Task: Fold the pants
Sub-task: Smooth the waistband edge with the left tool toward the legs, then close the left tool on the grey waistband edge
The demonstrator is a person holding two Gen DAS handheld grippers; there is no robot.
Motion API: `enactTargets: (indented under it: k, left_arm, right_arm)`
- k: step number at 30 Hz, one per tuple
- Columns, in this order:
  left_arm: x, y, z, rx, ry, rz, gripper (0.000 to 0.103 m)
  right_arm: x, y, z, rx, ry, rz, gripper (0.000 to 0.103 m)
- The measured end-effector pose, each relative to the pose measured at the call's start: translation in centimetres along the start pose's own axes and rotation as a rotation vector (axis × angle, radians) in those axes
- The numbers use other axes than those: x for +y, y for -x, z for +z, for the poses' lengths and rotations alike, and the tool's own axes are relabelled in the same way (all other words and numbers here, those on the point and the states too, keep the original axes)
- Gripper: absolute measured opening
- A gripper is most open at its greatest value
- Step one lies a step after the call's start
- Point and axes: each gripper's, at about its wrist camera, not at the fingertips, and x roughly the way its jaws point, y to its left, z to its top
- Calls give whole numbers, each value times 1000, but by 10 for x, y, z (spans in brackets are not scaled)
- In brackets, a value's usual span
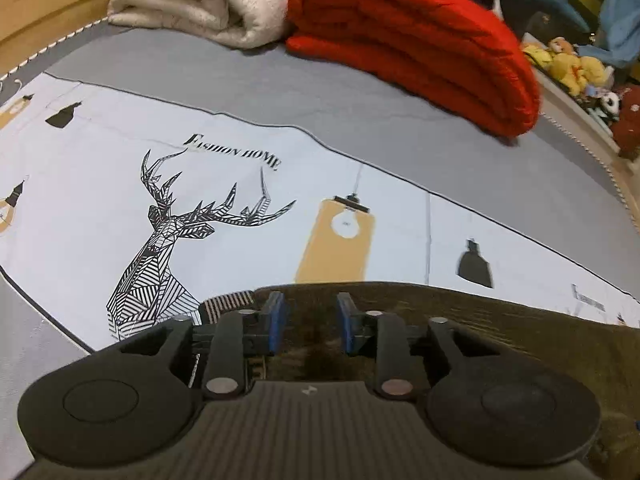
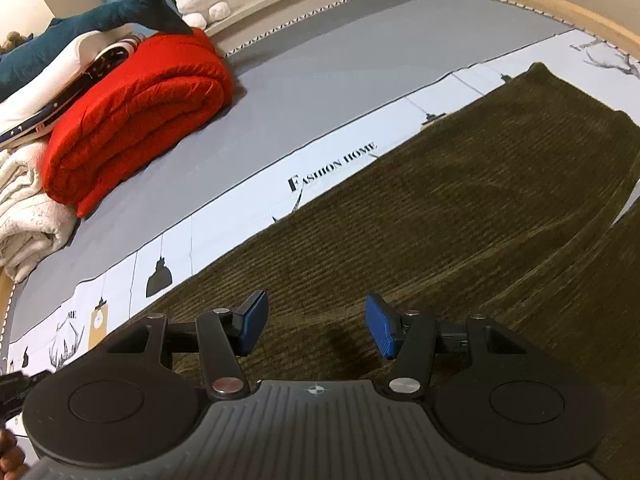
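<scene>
Olive corduroy pants [image 2: 460,216] lie on the bedsheet [image 2: 320,80] beneath both grippers' spread, empty jaws.

Both wrist views close, angled down, sharing pants [image 1: 480,328], red blanket [image 2: 136,120]

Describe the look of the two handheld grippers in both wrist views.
Both match: the left gripper and right gripper have matte black linkage arms with silver pivot pins, ribbed blue finger pads, round black side housings, and a grey ribbed body with a small crosshair mark. No cables or sleeves visible.
</scene>
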Motion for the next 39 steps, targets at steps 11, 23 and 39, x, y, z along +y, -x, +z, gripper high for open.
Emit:
enactTargets:
  k: [11, 23, 39]
  left_arm:
    - [-15, -45, -3, 7, -98, 76, 87]
    - [-19, -64, -12, 22, -231, 157, 87]
    - [-40, -70, -17, -6, -349, 156, 80]
  right_arm:
    - [-6, -7, 5, 16, 13, -11, 57]
    - [-6, -6, 0, 23, 17, -20, 57]
    - [2, -16, -3, 41, 36, -14, 57]
